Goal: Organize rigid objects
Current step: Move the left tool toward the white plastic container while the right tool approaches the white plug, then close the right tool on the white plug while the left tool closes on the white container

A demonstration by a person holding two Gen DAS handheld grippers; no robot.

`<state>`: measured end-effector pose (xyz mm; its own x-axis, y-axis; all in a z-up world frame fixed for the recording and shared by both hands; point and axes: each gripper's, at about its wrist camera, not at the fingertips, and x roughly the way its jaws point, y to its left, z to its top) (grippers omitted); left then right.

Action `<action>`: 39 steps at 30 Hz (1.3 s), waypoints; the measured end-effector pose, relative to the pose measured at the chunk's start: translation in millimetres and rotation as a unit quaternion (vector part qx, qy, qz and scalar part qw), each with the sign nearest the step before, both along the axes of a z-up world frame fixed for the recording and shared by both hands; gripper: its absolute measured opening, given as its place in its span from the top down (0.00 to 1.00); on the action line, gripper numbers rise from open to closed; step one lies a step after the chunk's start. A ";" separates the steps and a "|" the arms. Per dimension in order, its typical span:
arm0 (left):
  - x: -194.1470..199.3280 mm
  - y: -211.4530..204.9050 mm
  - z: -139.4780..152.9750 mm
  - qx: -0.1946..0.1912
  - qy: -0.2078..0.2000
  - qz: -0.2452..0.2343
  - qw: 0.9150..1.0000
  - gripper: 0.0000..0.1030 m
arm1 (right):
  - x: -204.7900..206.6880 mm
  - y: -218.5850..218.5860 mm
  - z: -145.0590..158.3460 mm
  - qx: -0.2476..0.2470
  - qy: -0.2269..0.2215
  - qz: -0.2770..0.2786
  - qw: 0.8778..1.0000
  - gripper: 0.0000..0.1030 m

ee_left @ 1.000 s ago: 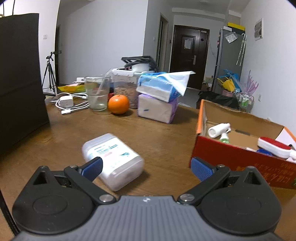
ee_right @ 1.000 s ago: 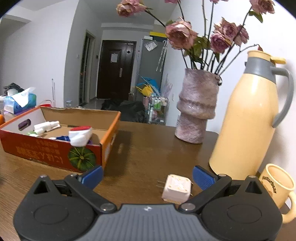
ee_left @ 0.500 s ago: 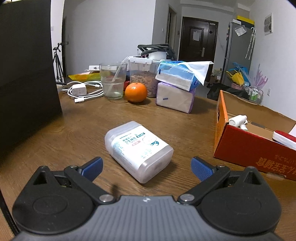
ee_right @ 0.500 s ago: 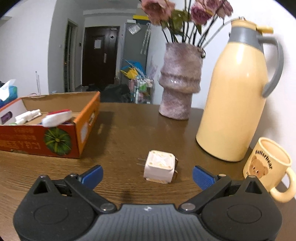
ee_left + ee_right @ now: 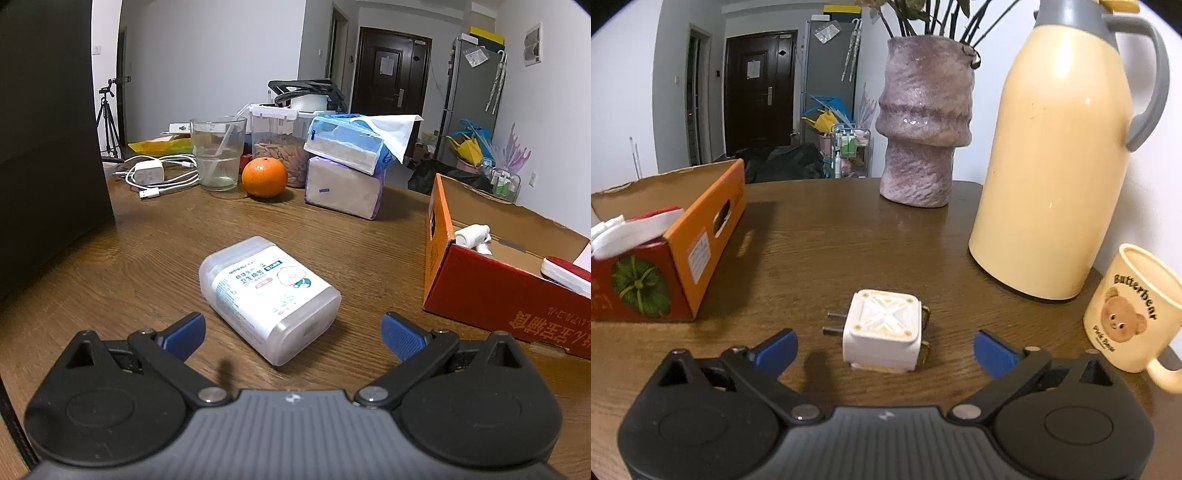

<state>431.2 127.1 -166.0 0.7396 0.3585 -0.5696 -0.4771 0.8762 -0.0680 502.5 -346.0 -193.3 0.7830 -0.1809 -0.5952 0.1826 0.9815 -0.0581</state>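
Two loose items are waiting on the wooden table, each lying ahead of its own claw. The plastic cotton-swab box is lying on its side just ahead of the left claw, slightly left of its centre line and angled across it; the fingers are standing wide apart, touching nothing. The white plug adapter is sitting just ahead of the right claw, between the lines of its two blue pads, prongs pointing left; these fingers are also standing wide apart and are gripping nothing.

Progress is judged as partial. The orange cardboard box is sitting right of the left claw and left of the right claw, and it is already holding a white spray bottle and a red-and-white brush, so some sorting appears done. At least the swab box and adapter are remaining outside it; neither is grasped yet.

Beyond the left claw, an orange, a glass, stacked tissue packs and a charger with cable are standing well apart from the swab box. Beyond the right claw, a vase, a cream flask and a bear mug are standing; the mug is nearest its right finger.
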 end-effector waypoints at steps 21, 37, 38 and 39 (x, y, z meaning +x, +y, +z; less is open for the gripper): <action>2.2 13.0 2.5 -0.018 -0.003 0.004 1.000 0.00 | 19.9 6.1 -3.1 0.025 0.001 -0.022 0.999 0.37; 13.5 23.9 -2.4 0.020 0.023 -0.060 0.998 0.00 | -25.7 49.4 6.9 0.050 -0.028 -0.038 0.998 0.37; 13.5 24.6 -2.9 0.024 0.024 -0.063 0.997 0.00 | -29.0 52.4 6.7 0.051 -0.029 -0.040 0.997 0.37; 12.8 26.4 -3.0 0.026 0.022 -0.069 0.997 0.00 | -32.5 55.3 6.5 0.052 -0.029 -0.041 0.997 0.37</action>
<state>444.0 153.4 -169.0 0.7584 0.2852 -0.5860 -0.3531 0.9356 -0.0016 470.0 -290.7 -186.8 0.8019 -0.1852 -0.5681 0.2618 0.9635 0.0554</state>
